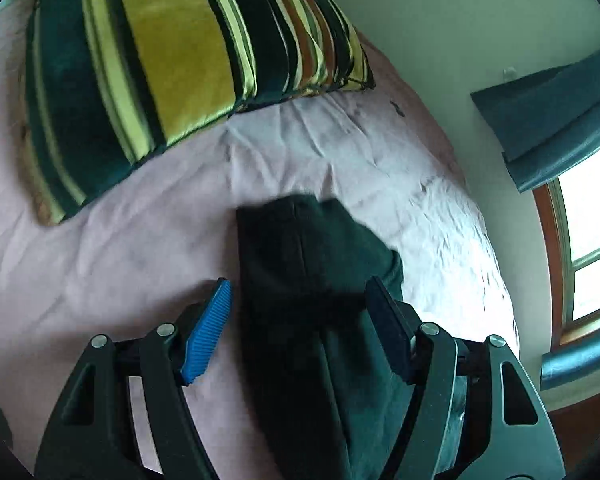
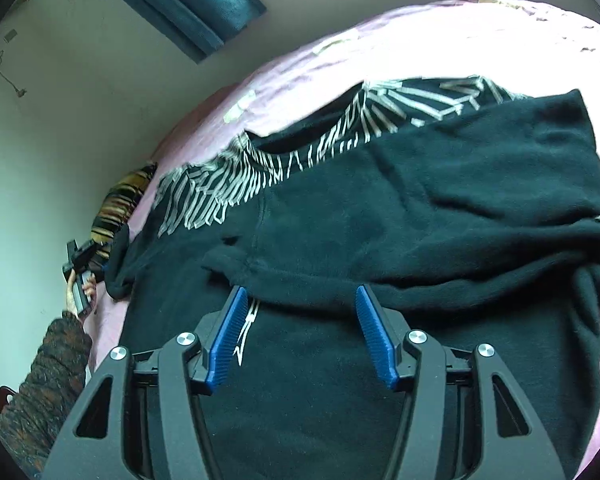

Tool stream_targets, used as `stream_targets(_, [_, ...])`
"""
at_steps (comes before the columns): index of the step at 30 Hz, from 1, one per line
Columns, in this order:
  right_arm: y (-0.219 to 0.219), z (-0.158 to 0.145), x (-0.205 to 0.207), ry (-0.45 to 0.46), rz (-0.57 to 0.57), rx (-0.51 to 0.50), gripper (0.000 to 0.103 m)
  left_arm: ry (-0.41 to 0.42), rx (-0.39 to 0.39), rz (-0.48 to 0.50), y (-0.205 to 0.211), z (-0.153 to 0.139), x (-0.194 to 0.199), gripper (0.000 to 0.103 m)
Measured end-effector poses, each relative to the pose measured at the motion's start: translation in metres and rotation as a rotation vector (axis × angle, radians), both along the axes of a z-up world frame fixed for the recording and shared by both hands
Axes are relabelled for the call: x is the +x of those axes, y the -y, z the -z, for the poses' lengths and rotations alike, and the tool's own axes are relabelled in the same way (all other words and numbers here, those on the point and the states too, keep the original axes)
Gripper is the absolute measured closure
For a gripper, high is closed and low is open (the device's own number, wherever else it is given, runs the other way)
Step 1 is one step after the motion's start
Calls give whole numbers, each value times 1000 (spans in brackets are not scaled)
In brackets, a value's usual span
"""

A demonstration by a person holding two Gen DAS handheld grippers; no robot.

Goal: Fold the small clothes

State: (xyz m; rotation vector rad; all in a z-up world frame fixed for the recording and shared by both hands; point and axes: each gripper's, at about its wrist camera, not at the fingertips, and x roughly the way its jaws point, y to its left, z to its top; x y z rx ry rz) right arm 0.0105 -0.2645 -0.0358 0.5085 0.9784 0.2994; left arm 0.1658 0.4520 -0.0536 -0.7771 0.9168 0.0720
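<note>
— Jaws on the left gripper [image 1: 300, 312]: how do they stand?

— Apart. A dark sleeve end [image 1: 320, 248] of the garment lies on the pink bedsheet [image 1: 120, 240] and runs up between the fingers, but the blue pad on one side stands clear of the cloth. Whether the other pad touches it I cannot tell.

— And the right gripper [image 2: 302, 336]?

— Also spread, both blue pads bare, hovering over the black sweater [image 2: 380, 380]. Nothing is pinched between them. Just ahead of the tips a folded-over sleeve [image 2: 440, 208] lies across the body of the sweater.

— Where does the sweater lie?

— Flat across the bed, its pale line pattern [image 2: 204, 196] showing near the collar.

— Anything further out?

— A striped green and yellow pillow [image 1: 160, 68] sits on the sheet beyond the left gripper. A teal curtain [image 1: 548, 120] hangs by the window [image 1: 592, 240]. From the right wrist view, a hand [image 2: 78, 288] in a patterned sleeve [image 2: 48, 384] holds the other gripper at the bed's edge.
</note>
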Motion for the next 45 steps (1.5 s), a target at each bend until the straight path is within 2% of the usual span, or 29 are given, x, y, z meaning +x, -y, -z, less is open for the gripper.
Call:
stream_targets(2, [-3, 4, -1, -14, 0, -13, 46, 4, -17, -6, -3, 4, 8, 35])
stream_targets(4, [-6, 7, -1, -25, -1, -22, 46, 3, -17, -3, -2, 4, 14, 42])
stream_targets(6, [-7, 9, -1, -27, 5, -32, 46, -2, 6, 3, 1, 3, 16, 64])
stream_targets(8, [-8, 11, -1, -25, 14, -35, 46, -19, 64, 12, 7, -2, 17, 78])
stream_targets(9, [-7, 12, 0, -25, 19, -32, 46, -25, 95, 14, 9, -5, 16, 83])
stream_targets(11, [-6, 13, 0, -24, 28, -22, 46, -9, 139, 21, 15, -18, 11, 87])
stream_targets(12, [-5, 13, 0, -22, 32, -19, 46, 3, 156, 21, 19, -26, 10, 94])
stream_targets(15, [-3, 12, -2, -12, 40, -7, 46, 59, 212, 38, 39, -63, 3, 94])
stream_targets(18, [-1, 9, -5, 6, 44, 11, 46, 141, 269, 96, 79, -110, -6, 94])
stream_targets(21, [1, 5, -10, 27, 40, 35, 46, 226, 347, 193, 148, -160, -17, 96])
stream_targets(24, [1, 1, -14, 47, 23, 63, 46, 301, 377, 304, 223, -194, -28, 98])
stream_targets(26, [2, -2, -18, 63, 14, 81, 46, 336, 391, 389, 275, -206, -36, 98])
stream_targets(30, [6, -5, -25, 75, 5, 127, 46, 357, 375, 569, 378, -194, -44, 98])
stream_targets(33, [12, -4, -31, 78, 7, 145, 46, 325, 401, 683, 451, -150, -49, 99])
stream_targets(35, [16, 0, -33, 65, 15, 165, 46, 276, 343, 774, 496, -109, -54, 100])
stream_targets(38, [17, 5, -33, 31, 12, 183, 46, 234, 363, 843, 539, -68, -62, 100])
stream_targets(40, [14, 3, -34, 29, 1, 180, 46, 233, 356, 855, 545, -62, -72, 99])
stream_targets(41, [12, 1, -34, 32, -7, 185, 46, 249, 342, 850, 542, -63, -78, 95])
stream_targets(43, [8, -5, -31, 38, -32, 227, 43, 302, 332, 811, 520, -75, -98, 78])
stream_targets(44, [6, -9, -27, 38, -50, 257, 42, 321, 338, 777, 507, -80, -105, 61])
stream_targets(45, [2, -12, -21, 39, -71, 289, 39, 336, 346, 740, 493, -84, -110, 51])
